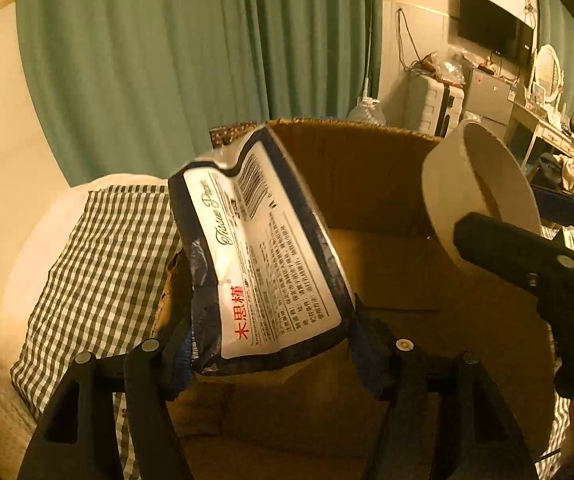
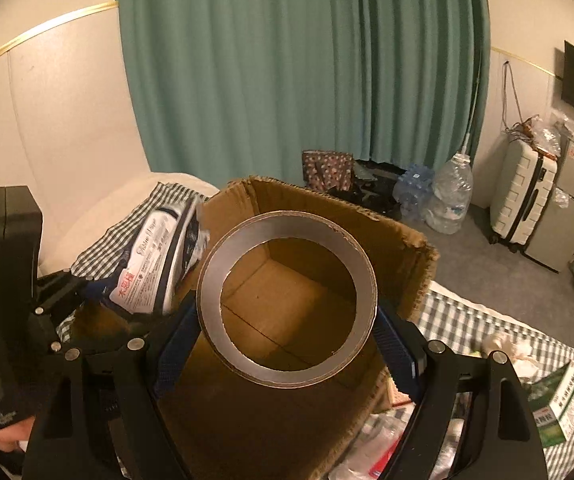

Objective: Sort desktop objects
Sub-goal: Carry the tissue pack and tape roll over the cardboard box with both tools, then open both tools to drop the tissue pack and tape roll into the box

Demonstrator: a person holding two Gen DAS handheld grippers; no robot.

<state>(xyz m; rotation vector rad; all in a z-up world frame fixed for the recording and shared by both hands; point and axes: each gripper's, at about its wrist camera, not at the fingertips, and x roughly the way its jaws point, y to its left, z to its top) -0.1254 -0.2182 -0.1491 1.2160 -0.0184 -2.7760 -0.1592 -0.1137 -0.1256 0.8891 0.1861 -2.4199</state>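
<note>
- Left tool point(image 1: 271, 344): you pinch a tissue pack point(image 1: 263, 248) by its near end; the pack tilts up and away from you, over the left rim of the box point(image 1: 367, 184).
- The same pack point(image 2: 155, 264) shows in the right wrist view at the box's left edge, partly over the checked cloth point(image 2: 487, 320) and not yet inside. The left tool point(image 2: 59, 320) is seen there from the side.
- Right tool point(image 2: 287, 340): you clamp a tape roll point(image 2: 287, 224) across its width, the pads pressing on its outer faces. The roll hangs above the open box point(image 2: 327, 216), and the cardboard floor shows through its core.
- In the left wrist view the tape roll point(image 1: 467, 184) sits at upper right, with the right tool point(image 1: 527, 256) behind it, near the box's right wall and well apart from the pack.
- Step in hand, as judged: both items go into the box, and neither has been let go.
- To do it well, bring the pack fully past the left rim before you spread the pads; held by one end, it is likely to sag or swing, and could catch on the torn flap.
- Lower the roll toward the floor of the box rather than dropping it. A roll landing on edge may run to a corner, so tip it flat first.
- Keep the two tools apart over the opening; release one item, then the other.
- Loose items on the cloth at lower right, among them a green carton point(image 2: 559, 408), appear still to be sorted.
</note>
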